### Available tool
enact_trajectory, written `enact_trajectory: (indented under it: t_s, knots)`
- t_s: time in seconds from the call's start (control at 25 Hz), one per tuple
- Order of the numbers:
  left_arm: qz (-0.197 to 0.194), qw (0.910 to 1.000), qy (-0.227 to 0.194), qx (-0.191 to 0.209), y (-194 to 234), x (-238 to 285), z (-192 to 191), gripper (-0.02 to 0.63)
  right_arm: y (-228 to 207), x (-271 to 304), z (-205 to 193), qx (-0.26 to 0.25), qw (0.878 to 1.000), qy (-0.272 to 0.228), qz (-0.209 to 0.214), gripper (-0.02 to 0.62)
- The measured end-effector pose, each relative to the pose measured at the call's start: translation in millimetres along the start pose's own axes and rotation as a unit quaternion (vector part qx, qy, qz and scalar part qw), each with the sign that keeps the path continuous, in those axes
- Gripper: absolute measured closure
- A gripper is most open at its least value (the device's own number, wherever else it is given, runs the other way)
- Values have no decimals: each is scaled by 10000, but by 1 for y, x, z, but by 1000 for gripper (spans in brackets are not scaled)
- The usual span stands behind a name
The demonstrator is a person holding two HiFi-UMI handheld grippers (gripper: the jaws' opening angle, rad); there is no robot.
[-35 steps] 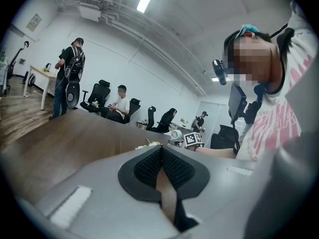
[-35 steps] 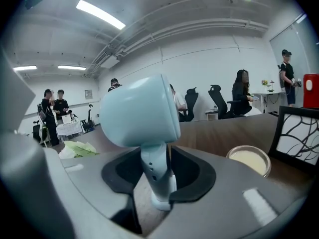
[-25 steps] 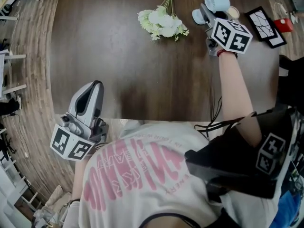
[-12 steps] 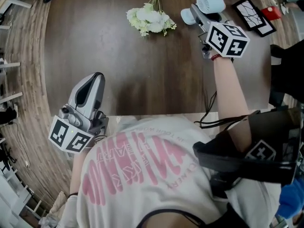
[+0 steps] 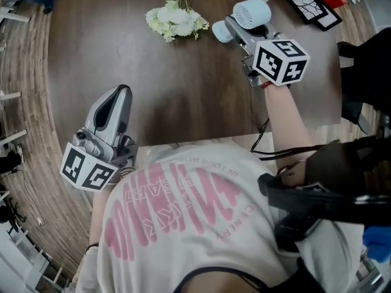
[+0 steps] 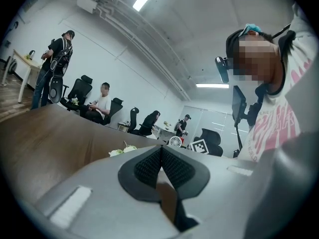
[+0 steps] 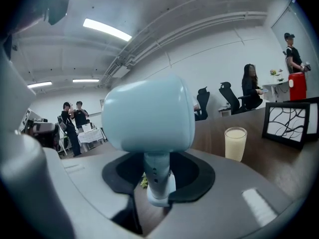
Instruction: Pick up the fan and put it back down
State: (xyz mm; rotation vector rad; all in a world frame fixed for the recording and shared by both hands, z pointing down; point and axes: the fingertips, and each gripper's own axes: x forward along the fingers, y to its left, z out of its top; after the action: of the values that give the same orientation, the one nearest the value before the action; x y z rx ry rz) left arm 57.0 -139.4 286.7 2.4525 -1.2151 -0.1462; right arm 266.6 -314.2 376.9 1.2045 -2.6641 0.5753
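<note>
Big dark wooden table fills the head view, the person's white shirt with pink print at its near edge. Left gripper sits low over the near-left of the table, and the left gripper view shows its ribbed pads pressed together with nothing between them. Right gripper is out over the far side, pinching the pale blue fan by its stem. In the right gripper view the fan's round head towers over the jaws, and its foot looks clear of the wood. Left of it on the table, a bunch of white flowers. Beyond the fan, a black picture frame lies flat. Just behind the fan stands a small cup, filled almost to the rim with something pale and creamy.
</note>
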Motion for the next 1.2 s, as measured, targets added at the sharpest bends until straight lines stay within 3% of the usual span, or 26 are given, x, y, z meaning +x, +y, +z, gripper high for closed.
enact_trajectory:
  t_s: [0.48, 0.68, 1.2]
  knots:
    - [-326, 9989, -114, -309, -15, 4, -13, 586, 62, -29, -42, 489, 9975, 171, 473, 451]
    - [-713, 9971, -10, -264, -32, 0, -16, 586, 99, -47, -53, 484, 9971, 231, 547, 451]
    - [-929, 9951, 44, -331, -25, -82, -9, 586, 200, -70, -73, 626, 9971, 51, 436, 451]
